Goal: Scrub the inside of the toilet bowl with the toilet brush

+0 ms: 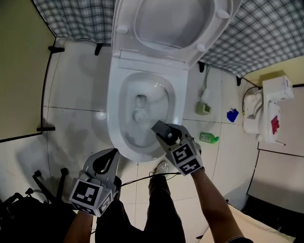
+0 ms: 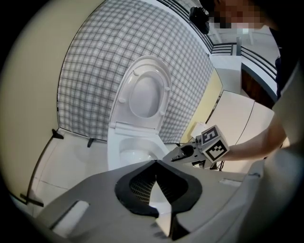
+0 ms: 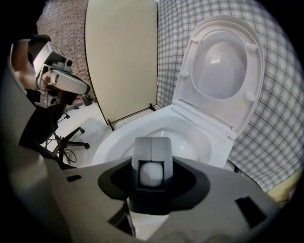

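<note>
While the left hand-held gripper (image 1: 109, 156) hung shut and empty, the right hand-held gripper (image 1: 171, 137) clamped what looked like the toilet brush (image 3: 151, 148) by its grey handle, aimed into the toilet bowl (image 1: 113, 123) for scrubbing.

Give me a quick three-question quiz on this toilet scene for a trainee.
1. True or false: the toilet seat is lowered onto the toilet bowl.
2. The right gripper hangs over: A the toilet bowl; B the green bottle; C bare floor tiles.
3. What is between the left gripper's jaws?
Key: 1 false, it stands raised. 2 A. 3 Nothing; the jaws meet at the tips.
</note>
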{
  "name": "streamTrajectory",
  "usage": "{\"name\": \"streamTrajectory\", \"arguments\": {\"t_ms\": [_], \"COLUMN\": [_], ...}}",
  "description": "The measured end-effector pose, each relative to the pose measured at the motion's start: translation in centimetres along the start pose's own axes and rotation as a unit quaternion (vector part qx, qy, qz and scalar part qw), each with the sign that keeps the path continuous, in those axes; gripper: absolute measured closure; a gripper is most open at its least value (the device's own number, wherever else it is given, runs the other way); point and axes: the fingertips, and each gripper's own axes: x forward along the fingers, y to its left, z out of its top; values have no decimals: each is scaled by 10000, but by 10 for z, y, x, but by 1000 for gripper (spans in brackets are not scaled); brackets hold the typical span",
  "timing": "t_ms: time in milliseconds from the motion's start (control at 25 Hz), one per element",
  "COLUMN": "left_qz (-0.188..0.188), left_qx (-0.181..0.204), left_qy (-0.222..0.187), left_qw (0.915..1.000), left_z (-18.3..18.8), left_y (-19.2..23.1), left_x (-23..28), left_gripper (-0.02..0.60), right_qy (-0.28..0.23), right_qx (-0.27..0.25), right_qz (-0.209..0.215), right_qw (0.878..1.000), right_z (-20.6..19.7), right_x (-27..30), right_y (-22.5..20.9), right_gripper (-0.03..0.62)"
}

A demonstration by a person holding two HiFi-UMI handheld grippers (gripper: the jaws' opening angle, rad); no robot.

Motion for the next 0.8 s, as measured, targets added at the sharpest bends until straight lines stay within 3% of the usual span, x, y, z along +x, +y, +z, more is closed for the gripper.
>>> {"name": "streamTrajectory", "arguments": {"t_ms": [240, 800], "left_qz": [-21, -110], "left_qx": [20, -136], "left_qy": [5, -21], "left_qw": [10000, 9998], "left_z": [-2, 3], "left_y": [4, 3], "left_x": [1, 7], "left_gripper": [589, 589], "right_qy": [327, 3], "right_qx": [-64, -115], "right_qz": [-277, -1461], "right_qw": [9991, 9892], "right_z": [-4, 28], "right_x": [27, -46], "right_y": [-31, -95], "right_gripper": [395, 395]}}
